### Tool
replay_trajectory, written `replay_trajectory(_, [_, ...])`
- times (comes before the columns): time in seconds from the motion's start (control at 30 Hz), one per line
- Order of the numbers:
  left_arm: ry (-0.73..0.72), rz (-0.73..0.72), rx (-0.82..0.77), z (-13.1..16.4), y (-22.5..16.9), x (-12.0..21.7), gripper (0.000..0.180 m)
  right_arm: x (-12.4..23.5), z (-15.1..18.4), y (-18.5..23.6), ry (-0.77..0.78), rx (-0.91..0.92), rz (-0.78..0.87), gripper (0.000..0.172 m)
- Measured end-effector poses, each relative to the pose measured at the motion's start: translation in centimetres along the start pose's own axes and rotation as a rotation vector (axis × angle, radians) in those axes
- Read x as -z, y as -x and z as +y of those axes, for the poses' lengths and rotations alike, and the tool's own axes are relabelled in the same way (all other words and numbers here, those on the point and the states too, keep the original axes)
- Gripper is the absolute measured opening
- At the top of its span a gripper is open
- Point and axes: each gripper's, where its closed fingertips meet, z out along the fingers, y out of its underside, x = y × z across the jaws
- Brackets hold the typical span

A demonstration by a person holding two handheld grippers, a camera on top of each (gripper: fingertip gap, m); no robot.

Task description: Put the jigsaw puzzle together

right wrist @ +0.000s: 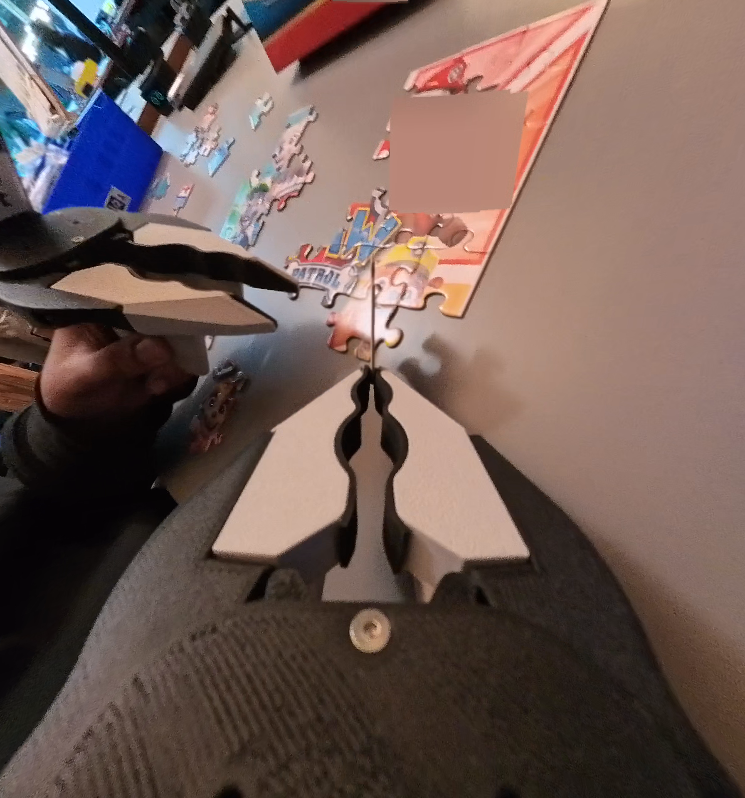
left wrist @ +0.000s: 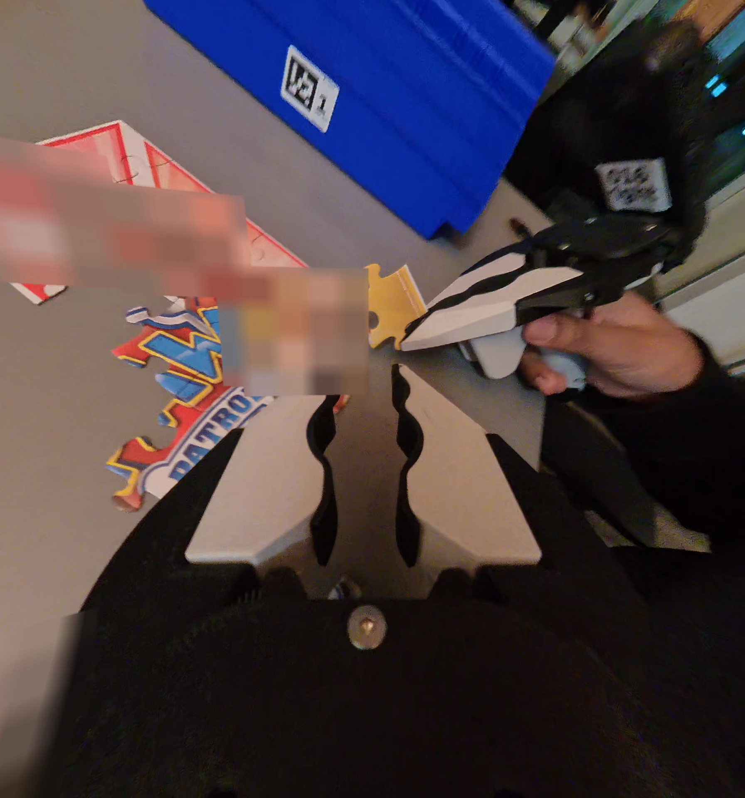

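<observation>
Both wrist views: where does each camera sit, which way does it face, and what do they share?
Left wrist view: on the left gripper, jaws apart over the grey table, facing the blue bin; the person's hand shows.
Right wrist view: on the right gripper, pinching a puzzle piece edge-on, facing the assembled puzzle.
Shared: puzzle, bin, table, and each other's gripper.

Held piece point(left wrist: 390, 302): yellow-orange jigsaw piece with a white edge strip, pinched at one corner between the right gripper's point(left wrist: 405, 341) closed fingers, lifted off the counter point(left wrist: 59, 388), seen edge-on from the right wrist.
Assembled puzzle point(right wrist: 405, 267): red-bordered cartoon picture, partly joined, flat on the counter, just beyond the held piece.
Left gripper point(left wrist: 362, 384): fingers parted, bare, just beside the puzzle's logo section.
</observation>
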Motion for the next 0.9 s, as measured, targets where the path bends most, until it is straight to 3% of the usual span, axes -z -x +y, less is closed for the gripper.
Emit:
replay_trajectory(0.23, [0.119, -0.127, -0.100, 0.9, 3.1, -1.4, 0.014, -0.9, 0.6, -0.5, 0.069, -0.104, -0.020, 0.000])
replay_trajectory(0.9, [0.143, -0.115, -0.078, 1.3, 3.5, -1.8, 0.007, -0.6, 0.6, -0.2, 0.170, -0.178, -0.105, 0.004])
